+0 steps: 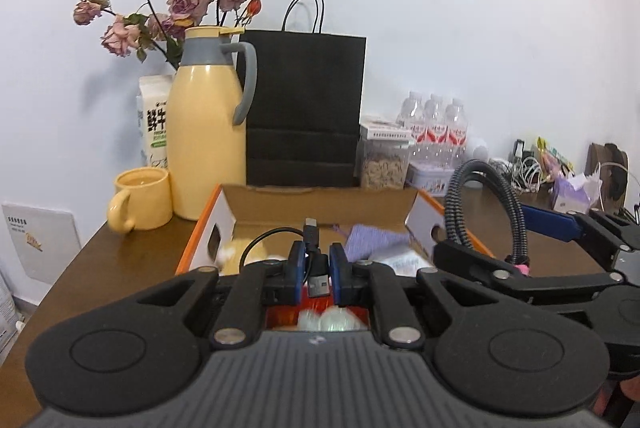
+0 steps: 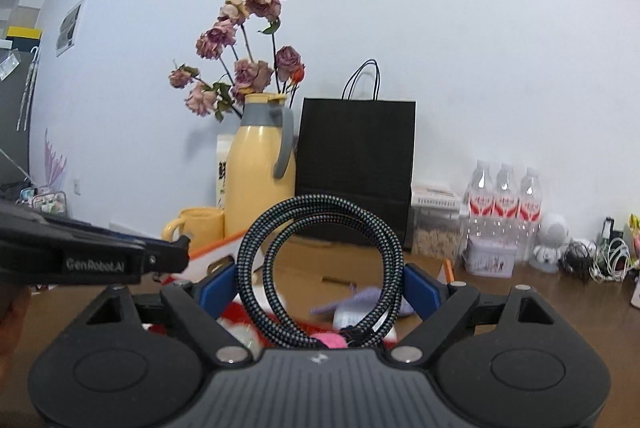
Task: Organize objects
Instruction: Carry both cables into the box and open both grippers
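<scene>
The left gripper (image 1: 318, 268) is clenching a short black USB cable (image 1: 316, 260) between its blue pads, holding it over the open cardboard box (image 1: 240, 204) on the brown table (image 1: 120, 260). The right gripper (image 2: 320, 288) is gripping a coiled braided cable (image 2: 320, 268), its jaws standing wide with the coil upright between the blue fingers (image 2: 218, 288). A purple cloth (image 1: 376, 240) is lying inside the box; what the blurred pale lump beside it is, I cannot tell. Behind the box, a yellow jug (image 1: 208, 132), a yellow mug (image 1: 140, 198) and a black paper bag (image 1: 304, 108) are standing against the wall.
</scene>
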The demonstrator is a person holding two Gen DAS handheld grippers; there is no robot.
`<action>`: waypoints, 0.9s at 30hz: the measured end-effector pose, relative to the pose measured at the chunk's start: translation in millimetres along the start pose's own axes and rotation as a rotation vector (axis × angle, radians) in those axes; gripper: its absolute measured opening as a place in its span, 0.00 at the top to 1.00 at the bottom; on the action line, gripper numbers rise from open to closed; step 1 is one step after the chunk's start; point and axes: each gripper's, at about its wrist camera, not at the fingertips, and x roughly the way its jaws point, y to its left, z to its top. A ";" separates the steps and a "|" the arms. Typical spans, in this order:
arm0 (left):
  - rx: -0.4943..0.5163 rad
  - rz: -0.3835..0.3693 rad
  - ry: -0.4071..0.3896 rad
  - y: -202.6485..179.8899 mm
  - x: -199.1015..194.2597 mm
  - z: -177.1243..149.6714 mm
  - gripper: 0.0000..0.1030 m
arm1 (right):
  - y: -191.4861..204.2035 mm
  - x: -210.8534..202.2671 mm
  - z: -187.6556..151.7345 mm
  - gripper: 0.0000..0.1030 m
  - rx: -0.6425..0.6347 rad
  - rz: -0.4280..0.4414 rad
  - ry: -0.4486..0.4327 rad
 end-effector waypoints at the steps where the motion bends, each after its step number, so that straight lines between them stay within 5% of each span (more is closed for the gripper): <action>1: -0.002 0.001 -0.003 -0.3 5.3 3.8 0.87 | -2.0 7.7 3.9 0.15 0.000 0.001 0.001; 15: -0.047 0.028 -0.018 6.3 95.2 44.6 0.87 | -25.9 113.1 23.1 0.15 0.002 -0.001 0.089; 27: -0.055 0.045 0.082 21.4 152.3 30.1 0.87 | -49.9 160.3 -7.7 0.15 0.062 -0.002 0.215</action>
